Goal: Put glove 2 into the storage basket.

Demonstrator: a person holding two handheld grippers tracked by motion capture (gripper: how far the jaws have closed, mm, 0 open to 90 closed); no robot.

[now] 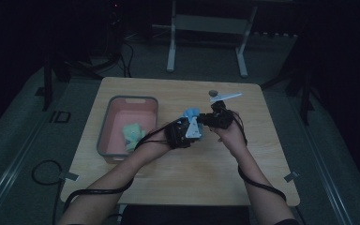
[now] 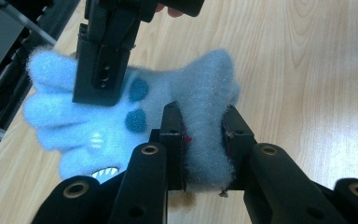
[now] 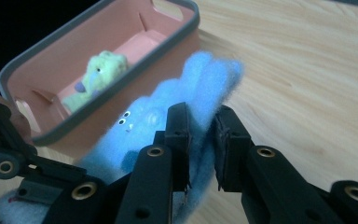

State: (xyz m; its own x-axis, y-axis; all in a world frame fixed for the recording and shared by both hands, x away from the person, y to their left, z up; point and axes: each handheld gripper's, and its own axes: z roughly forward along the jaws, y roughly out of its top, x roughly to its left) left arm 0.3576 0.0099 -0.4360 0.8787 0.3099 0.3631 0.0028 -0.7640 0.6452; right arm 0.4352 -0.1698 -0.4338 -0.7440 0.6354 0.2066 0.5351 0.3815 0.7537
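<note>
A blue fluffy sock (image 1: 191, 113) with a stitched face hangs above the middle of the wooden table (image 1: 243, 159), held between both grippers. My left gripper (image 1: 194, 124) is shut on one end; its pads pinch the bunched fabric (image 2: 205, 140) in the left gripper view. My right gripper (image 1: 208, 118) is shut on the other end, its pads squeezing a fold of the sock (image 3: 200, 135). The left gripper view also has the right gripper's finger (image 2: 100, 65) over the sock's far part (image 2: 74, 116).
A pink bin with a grey rim (image 1: 104, 126) stands left of the grippers and holds a yellow-green fluffy item (image 1: 132, 133), also in the bin (image 3: 25, 70) as the green item (image 3: 100, 70). A pale flat object (image 1: 225, 97) lies near the far edge.
</note>
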